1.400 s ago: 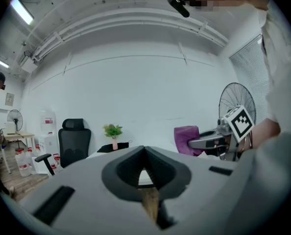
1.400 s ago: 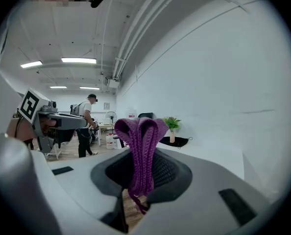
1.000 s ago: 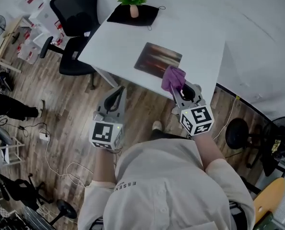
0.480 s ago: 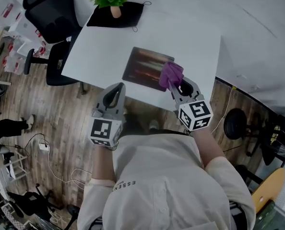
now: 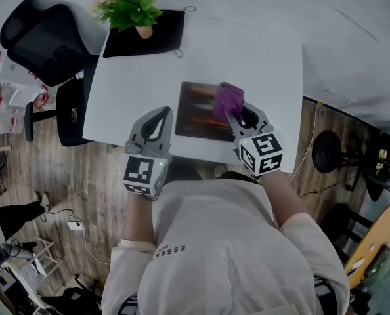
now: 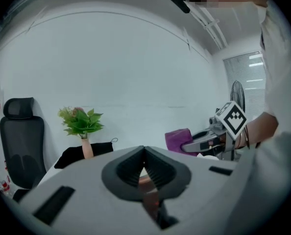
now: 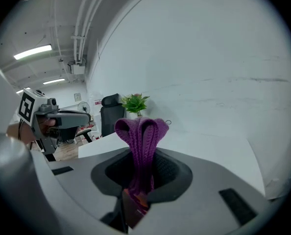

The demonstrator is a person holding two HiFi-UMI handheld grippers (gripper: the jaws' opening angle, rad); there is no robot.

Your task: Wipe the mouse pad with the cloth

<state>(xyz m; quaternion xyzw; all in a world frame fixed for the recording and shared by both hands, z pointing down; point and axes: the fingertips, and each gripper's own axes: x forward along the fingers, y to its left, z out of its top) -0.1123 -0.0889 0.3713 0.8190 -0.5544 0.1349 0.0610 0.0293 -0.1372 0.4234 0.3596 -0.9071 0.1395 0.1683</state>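
A dark mouse pad (image 5: 196,111) lies on the white table (image 5: 136,87) near its front edge. My right gripper (image 5: 233,116) is shut on a folded purple cloth (image 5: 228,100), which hangs over the pad's right end; in the right gripper view the cloth (image 7: 141,136) stands up between the closed jaws. My left gripper (image 5: 157,119) is shut with nothing in it, over the table's front edge just left of the pad. From the left gripper view, the cloth (image 6: 178,140) and the right gripper (image 6: 204,142) show at the right.
A potted green plant (image 5: 133,10) stands on a black cloth mat (image 5: 162,31) at the table's far left corner. A black office chair (image 5: 41,41) sits left of the table. A round stool (image 5: 326,151) stands on the wood floor at the right.
The person has stepped up to the table. My right gripper has carried the purple cloth from the pad's near edge to over its right end. The left gripper now reaches the table's front edge.
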